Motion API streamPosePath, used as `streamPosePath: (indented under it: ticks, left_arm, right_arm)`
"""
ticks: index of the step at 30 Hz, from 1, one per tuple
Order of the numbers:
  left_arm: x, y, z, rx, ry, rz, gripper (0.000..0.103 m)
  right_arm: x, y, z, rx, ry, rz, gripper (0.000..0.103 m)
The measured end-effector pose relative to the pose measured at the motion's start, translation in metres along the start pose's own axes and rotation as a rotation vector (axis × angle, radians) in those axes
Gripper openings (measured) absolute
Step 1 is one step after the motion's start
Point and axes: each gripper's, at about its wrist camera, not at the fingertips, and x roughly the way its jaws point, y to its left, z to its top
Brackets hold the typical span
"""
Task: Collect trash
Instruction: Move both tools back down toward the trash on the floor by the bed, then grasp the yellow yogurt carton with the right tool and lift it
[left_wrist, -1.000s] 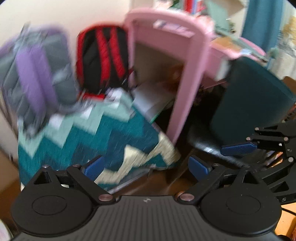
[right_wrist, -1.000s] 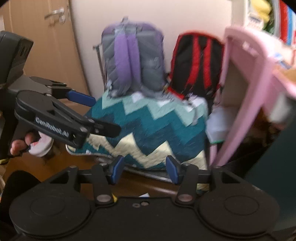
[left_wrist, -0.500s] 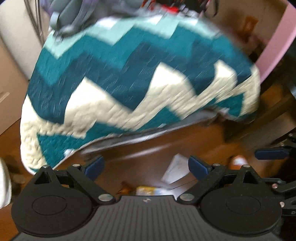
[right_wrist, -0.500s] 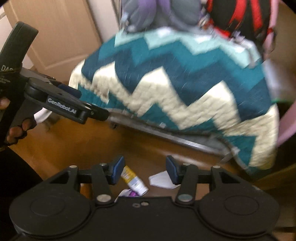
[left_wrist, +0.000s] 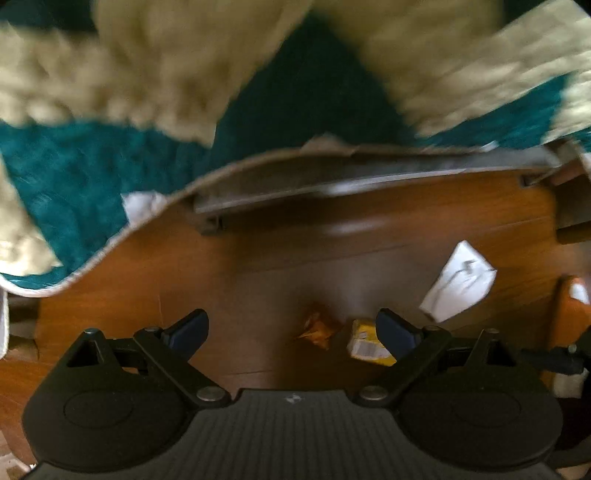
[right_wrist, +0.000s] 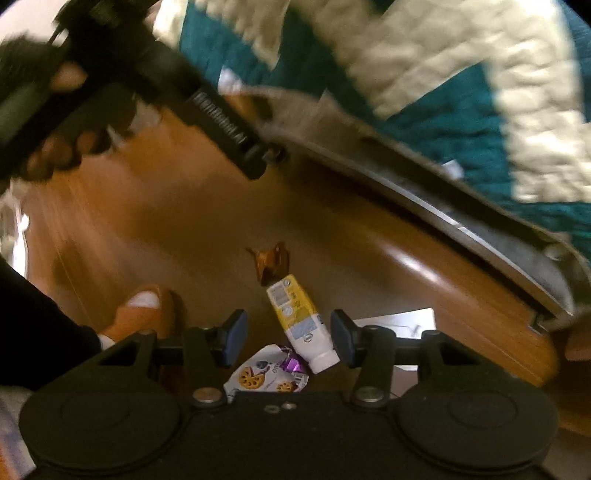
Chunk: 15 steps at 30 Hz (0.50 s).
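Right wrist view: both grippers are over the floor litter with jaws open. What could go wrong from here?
1. The yellow tube lies against the orange wrapper and near the cookie packet; the right hand-held gripper may pinch two at once.
2. A foot is close by and could be struck.
3. Both views are blurred, so aim may be off.

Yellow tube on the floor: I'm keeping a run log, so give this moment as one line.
left gripper: open, empty | right gripper: open, above yellow tube | orange wrapper, cookie packet, white paper: on floor
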Motion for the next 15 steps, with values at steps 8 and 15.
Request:
streamPosePath:
  ticks: [8,15]
  left_arm:
    - [0.085,0.006,-0.010,0.003,0.118,-0.023,0.098]
    - [0.142,0.006,-0.021,-0.002,0.200,-0.055,0.097]
  right_arm:
    - [0.092,0.009,-0.006,-0.127,0.127,-0.060,0.050]
    - [0.147,0.025,-0.010,-0.232,0.149,-0.113,0.050]
